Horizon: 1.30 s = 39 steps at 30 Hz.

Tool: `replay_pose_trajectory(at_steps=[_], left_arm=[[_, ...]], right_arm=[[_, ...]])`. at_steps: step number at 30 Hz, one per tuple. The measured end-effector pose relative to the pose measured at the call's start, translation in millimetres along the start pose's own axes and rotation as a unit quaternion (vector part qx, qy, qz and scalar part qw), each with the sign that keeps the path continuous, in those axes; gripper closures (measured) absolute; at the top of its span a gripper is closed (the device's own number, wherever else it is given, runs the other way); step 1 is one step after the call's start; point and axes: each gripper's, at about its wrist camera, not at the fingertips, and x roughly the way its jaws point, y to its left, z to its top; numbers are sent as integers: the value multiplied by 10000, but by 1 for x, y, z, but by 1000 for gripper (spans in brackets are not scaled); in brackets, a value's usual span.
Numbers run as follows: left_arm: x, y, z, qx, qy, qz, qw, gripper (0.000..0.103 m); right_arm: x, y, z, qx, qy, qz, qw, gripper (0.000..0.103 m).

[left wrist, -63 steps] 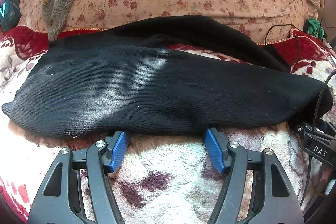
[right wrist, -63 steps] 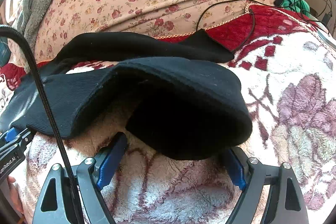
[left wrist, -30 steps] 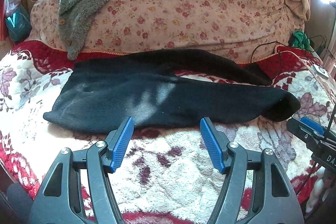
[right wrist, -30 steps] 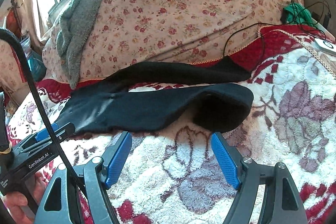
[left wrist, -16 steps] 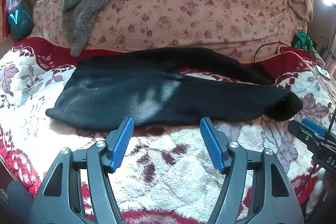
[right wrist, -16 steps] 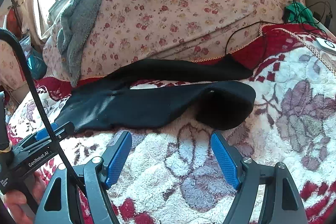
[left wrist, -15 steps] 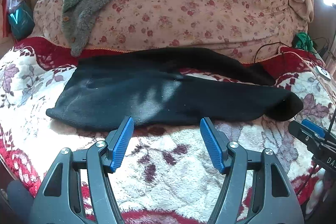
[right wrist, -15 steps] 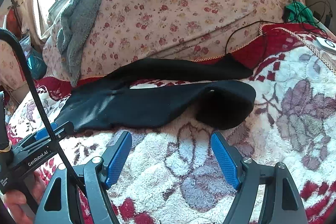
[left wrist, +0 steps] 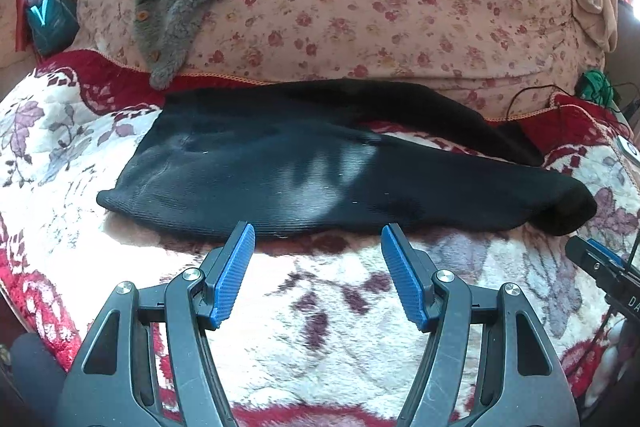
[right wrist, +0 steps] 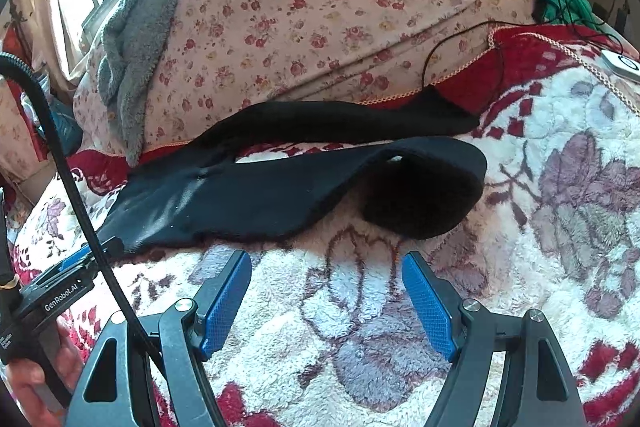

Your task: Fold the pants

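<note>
Left wrist view: both my tools — left tool (left wrist: 316,233), right tool (right wrist: 326,263) — gape empty before the pants (left wrist: 320,179); legs unstacked, next grab the near leg's edge.

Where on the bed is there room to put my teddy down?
The fluffy flowered blanket is bare right of the black pants, and also between the pants and the open left gripper and right gripper. It is crowded at the back, where pants, floral quilt and black cable meet.
</note>
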Motion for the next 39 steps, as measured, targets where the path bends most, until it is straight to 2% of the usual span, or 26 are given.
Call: replay_pose_trajectory(at_steps=[11,20,27,33,39], left_arm=[[18,56,-6,-555,268,376,9974,37],[30,96,-6,-1247,351,400,9908,37],[46,105,-7,-1535,552,90,9866,37],[55,105,3,-1608,477,74,9858,37],[66,104,17,-1626,474,90,9855,37]], right_arm=[[9,-29,4,344,98,-166,9992,26],[19,-40,11,560,168,-62,9983,26],[27,-43,13,703,178,92,9973,26],[33,-51,17,925,148,221,9954,26],[44,-69,31,1578,51,474,9863,26]])
